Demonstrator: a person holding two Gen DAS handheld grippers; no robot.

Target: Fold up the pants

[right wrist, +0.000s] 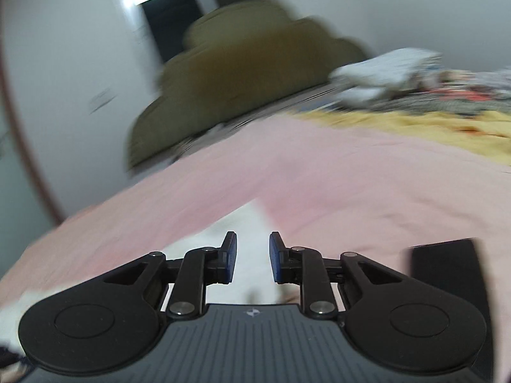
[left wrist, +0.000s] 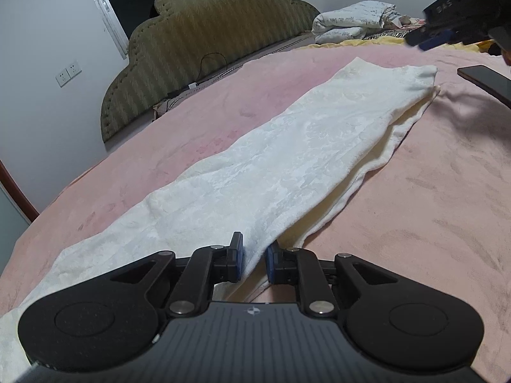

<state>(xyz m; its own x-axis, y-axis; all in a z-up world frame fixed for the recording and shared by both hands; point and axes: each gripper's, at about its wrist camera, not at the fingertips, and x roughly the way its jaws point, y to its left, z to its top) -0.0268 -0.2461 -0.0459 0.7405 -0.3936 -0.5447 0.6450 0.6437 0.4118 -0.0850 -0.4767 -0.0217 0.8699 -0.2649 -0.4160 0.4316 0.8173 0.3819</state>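
Pants (left wrist: 287, 146) are lying lengthwise on the bed (left wrist: 415, 207), folded leg over leg, running toward 1 o'clock. Left tongs (left wrist: 254, 260) are pinching their near edge. Right tongs (right wrist: 253, 257) are hovering released, blurred. Likely next: grasping the far end, folding crosswise.

We see cream-white pants (left wrist: 287, 146) with a faint damask texture on a pale pink blanket (left wrist: 415, 223). At eleven o'clock stands an olive, striped headboard (left wrist: 204, 41); at one o'clock a white script-printed quilt (left wrist: 351, 20) above a yellow sheet (right wrist: 431, 127). Each black hand-held gripper carries blue pads (left wrist: 240, 261).
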